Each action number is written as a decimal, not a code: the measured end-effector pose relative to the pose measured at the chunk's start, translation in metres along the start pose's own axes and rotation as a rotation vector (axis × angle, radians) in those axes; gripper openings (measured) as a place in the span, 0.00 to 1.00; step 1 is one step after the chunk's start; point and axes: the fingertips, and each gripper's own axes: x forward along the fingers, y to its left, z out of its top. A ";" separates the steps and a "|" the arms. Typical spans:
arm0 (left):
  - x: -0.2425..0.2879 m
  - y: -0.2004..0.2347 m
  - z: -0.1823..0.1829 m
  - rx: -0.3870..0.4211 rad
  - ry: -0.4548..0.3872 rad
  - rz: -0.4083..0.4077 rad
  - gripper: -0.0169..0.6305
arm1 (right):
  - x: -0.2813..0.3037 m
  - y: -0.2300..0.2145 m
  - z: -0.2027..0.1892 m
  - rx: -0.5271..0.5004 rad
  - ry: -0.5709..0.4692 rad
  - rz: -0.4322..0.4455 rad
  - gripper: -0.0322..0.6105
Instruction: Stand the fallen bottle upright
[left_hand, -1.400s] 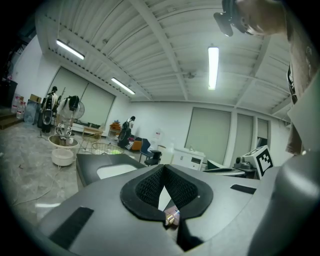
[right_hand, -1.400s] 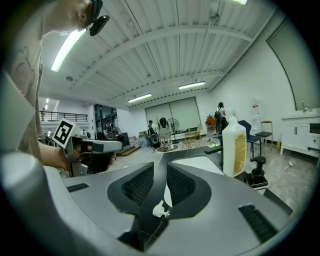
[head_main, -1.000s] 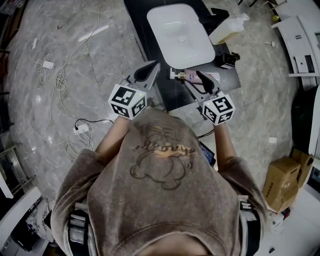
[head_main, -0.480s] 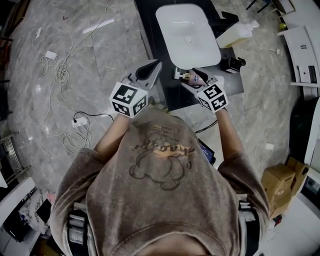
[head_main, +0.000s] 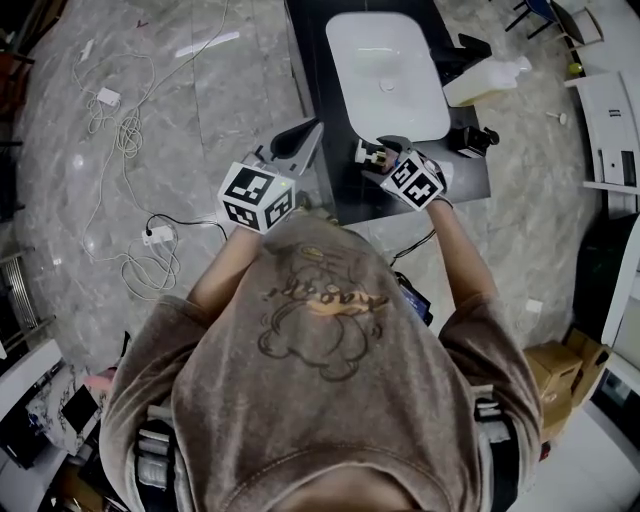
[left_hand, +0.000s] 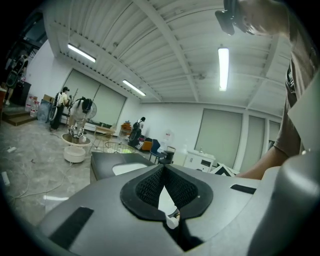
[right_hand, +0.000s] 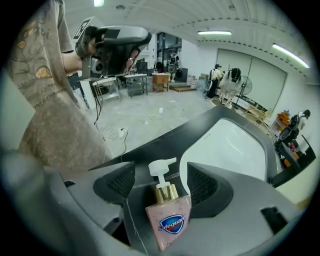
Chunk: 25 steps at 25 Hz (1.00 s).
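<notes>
Jaws of the right gripper (right_hand: 161, 182) stand apart, one on either side of the fallen pump bottle (right_hand: 167, 222), not closed on it. The pink soap bottle, with a gold collar and a blue label, lies on its side on the dark surface (right_hand: 159, 140), near its front edge. Its white pump head points toward the white basin (right_hand: 230, 145). The bottle's shoulder sits close against the jaw on the basin side; whether they touch is unclear. The left gripper (left_hand: 162, 169) is held up off the surface to the left. Its ribbed pads meet at the tips with nothing between them. A white jug (head_main: 487, 80) lies on the far side of the basin, well apart from the bottle.
</notes>
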 end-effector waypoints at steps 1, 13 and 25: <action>0.000 0.002 -0.001 -0.002 0.001 0.005 0.05 | 0.005 0.000 -0.001 -0.022 0.021 0.012 0.53; -0.009 0.020 -0.004 -0.015 -0.002 0.072 0.05 | 0.046 0.008 -0.021 -0.196 0.196 0.116 0.47; -0.018 0.035 -0.005 -0.029 -0.014 0.130 0.05 | 0.055 0.004 -0.021 -0.225 0.265 0.131 0.42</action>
